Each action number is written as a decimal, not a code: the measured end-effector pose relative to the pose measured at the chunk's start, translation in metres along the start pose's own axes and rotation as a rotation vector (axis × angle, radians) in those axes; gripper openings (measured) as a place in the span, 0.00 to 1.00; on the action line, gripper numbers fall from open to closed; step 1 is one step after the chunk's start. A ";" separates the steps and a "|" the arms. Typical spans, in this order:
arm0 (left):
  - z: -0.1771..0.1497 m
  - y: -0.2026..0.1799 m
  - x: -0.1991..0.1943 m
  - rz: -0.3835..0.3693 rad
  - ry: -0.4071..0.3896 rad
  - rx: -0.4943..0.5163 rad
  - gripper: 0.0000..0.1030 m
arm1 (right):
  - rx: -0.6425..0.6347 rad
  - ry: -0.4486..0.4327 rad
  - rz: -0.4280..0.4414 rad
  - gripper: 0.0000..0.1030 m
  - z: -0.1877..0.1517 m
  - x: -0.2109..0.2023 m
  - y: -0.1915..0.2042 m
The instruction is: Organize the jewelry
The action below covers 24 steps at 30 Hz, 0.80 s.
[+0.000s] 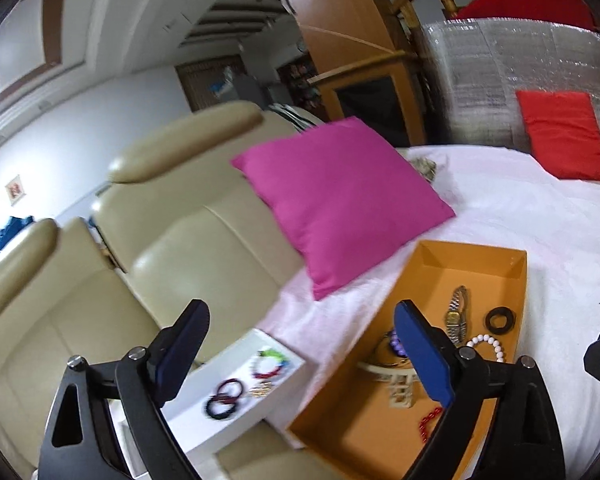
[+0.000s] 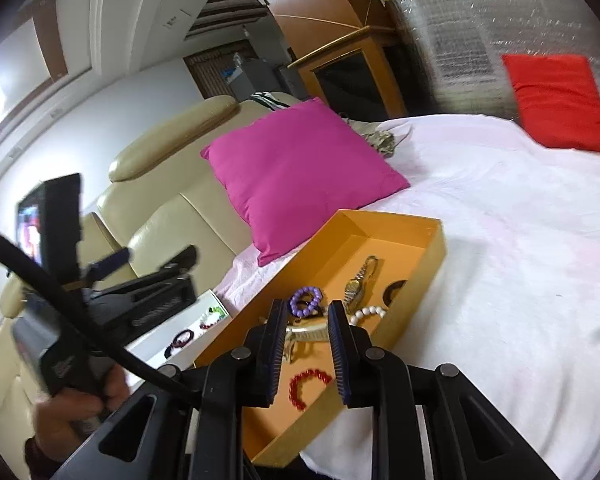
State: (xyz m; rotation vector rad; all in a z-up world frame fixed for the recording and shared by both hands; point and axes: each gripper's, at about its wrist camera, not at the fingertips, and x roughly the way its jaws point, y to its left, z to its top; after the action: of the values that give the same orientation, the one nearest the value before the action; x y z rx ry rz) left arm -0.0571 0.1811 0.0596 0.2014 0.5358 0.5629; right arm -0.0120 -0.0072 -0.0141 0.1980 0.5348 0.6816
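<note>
An orange box lies on the white bedcover and holds a gold watch, a black ring, a white bead bracelet, a purple bead bracelet, a red bead bracelet and a cream band. A white tray to its left holds a multicoloured bracelet and dark bangles. My left gripper is open above the gap between tray and box. My right gripper hangs open and empty over the orange box.
A magenta cushion leans behind the box. A beige leather sofa stands left of the bed. A red cushion lies at the far right, against a silver foil-wrapped object.
</note>
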 end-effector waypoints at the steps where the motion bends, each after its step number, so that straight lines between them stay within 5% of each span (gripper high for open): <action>1: 0.000 0.006 -0.010 -0.008 -0.013 -0.010 0.92 | -0.019 0.003 -0.024 0.23 -0.001 -0.007 0.008; 11: 0.002 0.047 -0.080 -0.026 -0.088 -0.080 0.94 | -0.077 0.007 -0.137 0.24 -0.010 -0.058 0.052; 24: -0.005 0.061 -0.110 -0.034 -0.123 -0.091 0.95 | -0.096 -0.007 -0.153 0.27 -0.017 -0.087 0.084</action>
State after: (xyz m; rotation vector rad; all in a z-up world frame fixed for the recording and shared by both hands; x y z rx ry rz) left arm -0.1662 0.1707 0.1220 0.1392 0.3933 0.5367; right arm -0.1235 0.0006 0.0352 0.0689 0.5040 0.5561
